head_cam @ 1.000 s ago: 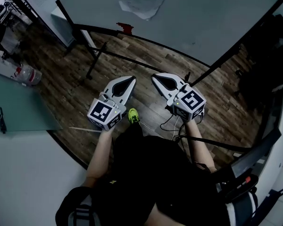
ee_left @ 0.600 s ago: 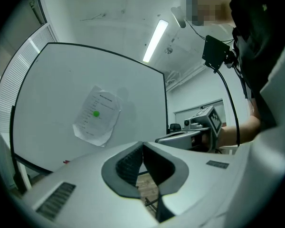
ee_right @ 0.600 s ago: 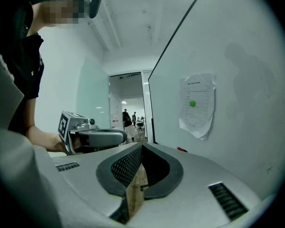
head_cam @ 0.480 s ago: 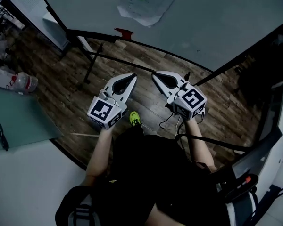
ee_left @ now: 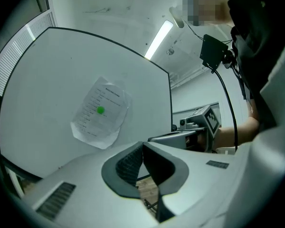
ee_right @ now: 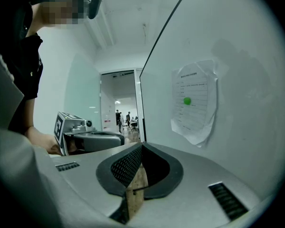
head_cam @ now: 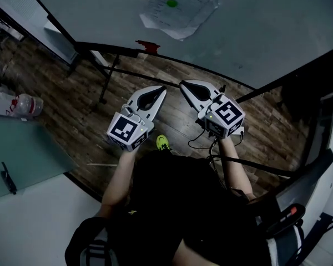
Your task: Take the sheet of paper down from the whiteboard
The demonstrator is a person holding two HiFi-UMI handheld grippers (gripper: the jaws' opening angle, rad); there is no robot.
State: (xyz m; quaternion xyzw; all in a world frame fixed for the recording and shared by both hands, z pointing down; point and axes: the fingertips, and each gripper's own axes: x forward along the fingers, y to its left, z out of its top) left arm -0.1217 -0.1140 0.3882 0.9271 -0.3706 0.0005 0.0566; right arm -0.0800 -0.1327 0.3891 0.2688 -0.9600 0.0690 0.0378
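Facing whiteboard [head_cam: 255, 26] | left tool [head_cam: 161, 88], right tool [head_cam: 183, 83] both closed tight, empty | sheet of paper [head_cam: 175, 10] well ahead | advice: spread jaws, free green magnet [head_cam: 171, 3], pinch lower corner

Pinned up on the pale whiteboard [head_cam: 266, 26]: white sheet of paper [head_cam: 180, 15], printed with lines of small text, a small green dot [head_cam: 171, 3] near its middle. Hangs slightly askew, edges wrinkled, lower corner curling, above the board's dark lower frame.
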